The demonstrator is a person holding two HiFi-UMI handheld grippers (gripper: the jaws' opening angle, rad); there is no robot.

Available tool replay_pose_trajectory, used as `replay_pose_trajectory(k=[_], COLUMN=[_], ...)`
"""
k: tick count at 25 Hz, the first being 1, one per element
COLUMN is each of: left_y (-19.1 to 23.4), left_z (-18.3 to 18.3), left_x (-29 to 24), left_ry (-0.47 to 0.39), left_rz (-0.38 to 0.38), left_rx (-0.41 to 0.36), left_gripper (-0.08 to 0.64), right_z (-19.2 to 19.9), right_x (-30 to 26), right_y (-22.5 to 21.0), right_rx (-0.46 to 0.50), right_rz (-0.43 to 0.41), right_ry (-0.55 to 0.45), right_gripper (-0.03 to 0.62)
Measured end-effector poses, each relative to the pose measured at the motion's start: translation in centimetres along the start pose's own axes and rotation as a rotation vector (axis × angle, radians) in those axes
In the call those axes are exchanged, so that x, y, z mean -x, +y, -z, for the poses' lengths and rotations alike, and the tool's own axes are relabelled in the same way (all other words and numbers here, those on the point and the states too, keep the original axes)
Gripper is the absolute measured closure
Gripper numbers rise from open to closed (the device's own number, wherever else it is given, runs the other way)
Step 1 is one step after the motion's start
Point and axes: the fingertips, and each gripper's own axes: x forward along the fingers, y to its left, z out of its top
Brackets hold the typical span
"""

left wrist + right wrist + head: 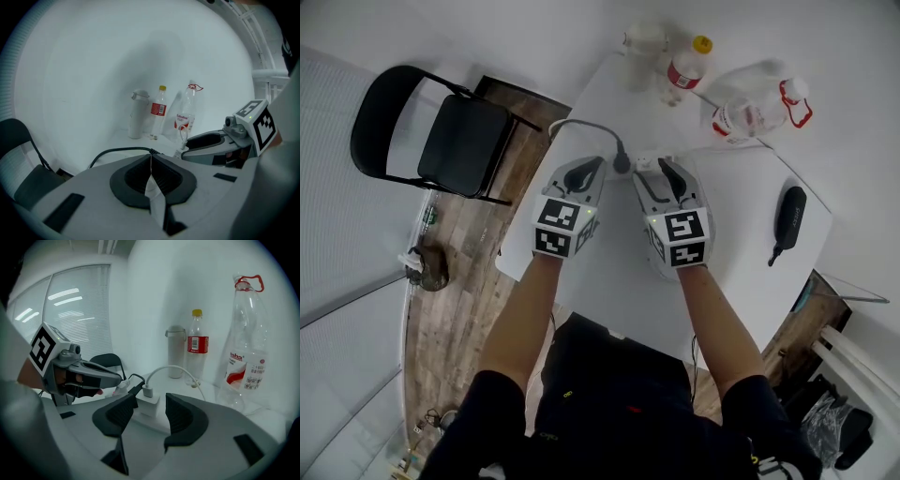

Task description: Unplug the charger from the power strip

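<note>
A white charger [149,404] stands plugged into the white power strip [648,161] on the white table [741,202]. A white cable [180,369] arcs away from its top. My right gripper [151,398] is open, and the charger sits just beyond its fingertips, in line with the gap, untouched. A black plug [622,165] with a black cable [581,125] sits beside the charger. My left gripper [151,161] is shut with nothing in it, hovering just left of the strip above that black cable. In the head view both grippers, the left [598,167] and the right [664,169], point side by side at the strip.
At the table's far end stand a white flask [642,52], a red-labelled bottle with a yellow cap [686,67] and a clear bottle with a red cap ring [759,108]. A black elongated device [789,217] lies at the right. A black chair [459,141] stands left of the table.
</note>
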Motion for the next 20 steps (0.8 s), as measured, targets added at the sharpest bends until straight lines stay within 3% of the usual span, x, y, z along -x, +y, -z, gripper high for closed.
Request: replay_pose_trajectory(k=[10, 16, 20], left_y=[0.6, 0.6, -0.8], left_z=[0.2, 0.2, -3.3], left_x=[-1.1, -0.7, 2.8], left_ry=[-0.011, 0.041, -0.04], left_rz=[0.003, -0.002, -0.016], left_rx=[0.014, -0.018, -0.036], left_gripper=[0.537, 0.537, 0.537], right_z=[0.8, -4.4, -7.3], right_x=[-1.8, 1.3, 5.9], right_y=[-0.2, -1.2, -1.9], right_rx=[-0.036, -0.071, -0.048], right_rz=[0.024, 0.063, 0.079], right_ry=[-0.016, -0.145, -0.214], right_gripper=[0.411, 0.416, 0.416])
